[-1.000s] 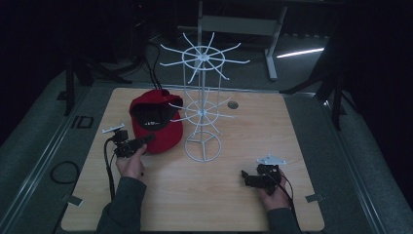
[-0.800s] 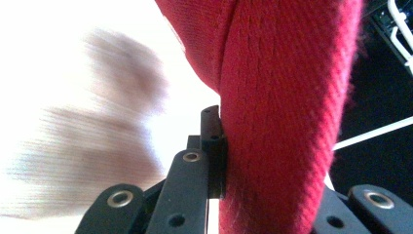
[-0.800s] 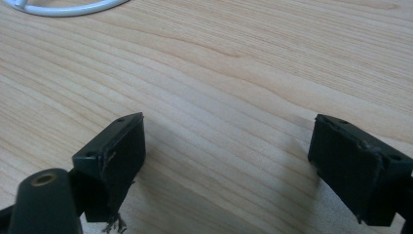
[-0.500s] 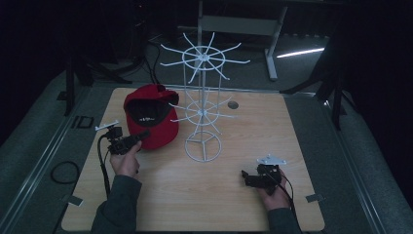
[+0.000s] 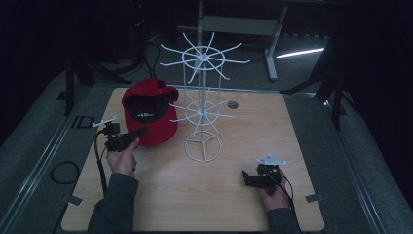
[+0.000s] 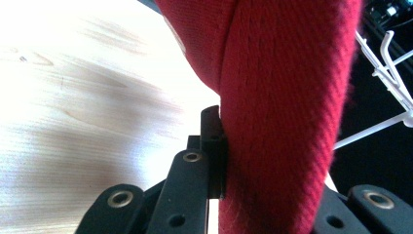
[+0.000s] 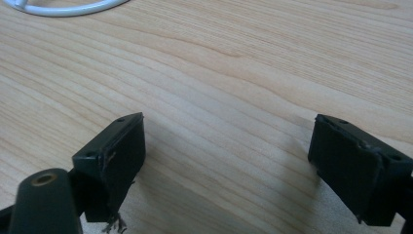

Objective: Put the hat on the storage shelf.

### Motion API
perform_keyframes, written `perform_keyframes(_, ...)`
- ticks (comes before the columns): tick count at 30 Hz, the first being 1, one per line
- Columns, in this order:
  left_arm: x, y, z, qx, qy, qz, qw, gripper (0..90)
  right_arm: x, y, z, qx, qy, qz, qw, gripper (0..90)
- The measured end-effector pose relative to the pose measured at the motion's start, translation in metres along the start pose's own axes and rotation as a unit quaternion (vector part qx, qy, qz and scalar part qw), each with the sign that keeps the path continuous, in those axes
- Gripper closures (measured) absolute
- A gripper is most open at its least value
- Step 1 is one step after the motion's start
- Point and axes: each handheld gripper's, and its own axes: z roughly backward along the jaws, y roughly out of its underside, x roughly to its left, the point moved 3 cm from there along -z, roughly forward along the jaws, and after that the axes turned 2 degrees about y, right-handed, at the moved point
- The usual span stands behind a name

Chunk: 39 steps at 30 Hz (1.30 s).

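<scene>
Left hand (image 5: 122, 158) comes in from near-left, forearm angled up and slightly right, holding the left claw (image 5: 139, 132) pointed right, toward centre. Its jaws are clamped on red fabric; in the left gripper view one jaw presses flat against the cloth, the other sits behind it. Right hand (image 5: 274, 195) is at near-right, low over the surface, right claw (image 5: 243, 178) pointing left. Its jaws are spread wide, nothing between them.
</scene>
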Motion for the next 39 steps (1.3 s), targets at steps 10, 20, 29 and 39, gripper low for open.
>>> perform_keyframes(10,-0.005,-0.007,0.007,-0.008,0.002,-0.013,0.9999,84.8,0.000,0.000,0.000,0.000,0.000,0.001,1.0000,13.4)
perform_keyframes(20,-0.011,-0.014,0.014,-0.015,0.010,-0.029,0.9994,84.9,0.000,0.000,0.000,0.000,0.000,0.001,1.0000,13.4)
perform_keyframes(29,-0.016,-0.019,0.022,-0.027,0.017,-0.040,0.9987,84.8,0.000,0.000,0.000,-0.001,0.000,0.001,1.0000,13.4)
perform_keyframes(39,-0.022,-0.024,0.029,-0.038,0.024,-0.049,0.9978,84.8,0.000,0.000,0.000,-0.001,0.000,0.001,1.0000,13.4)
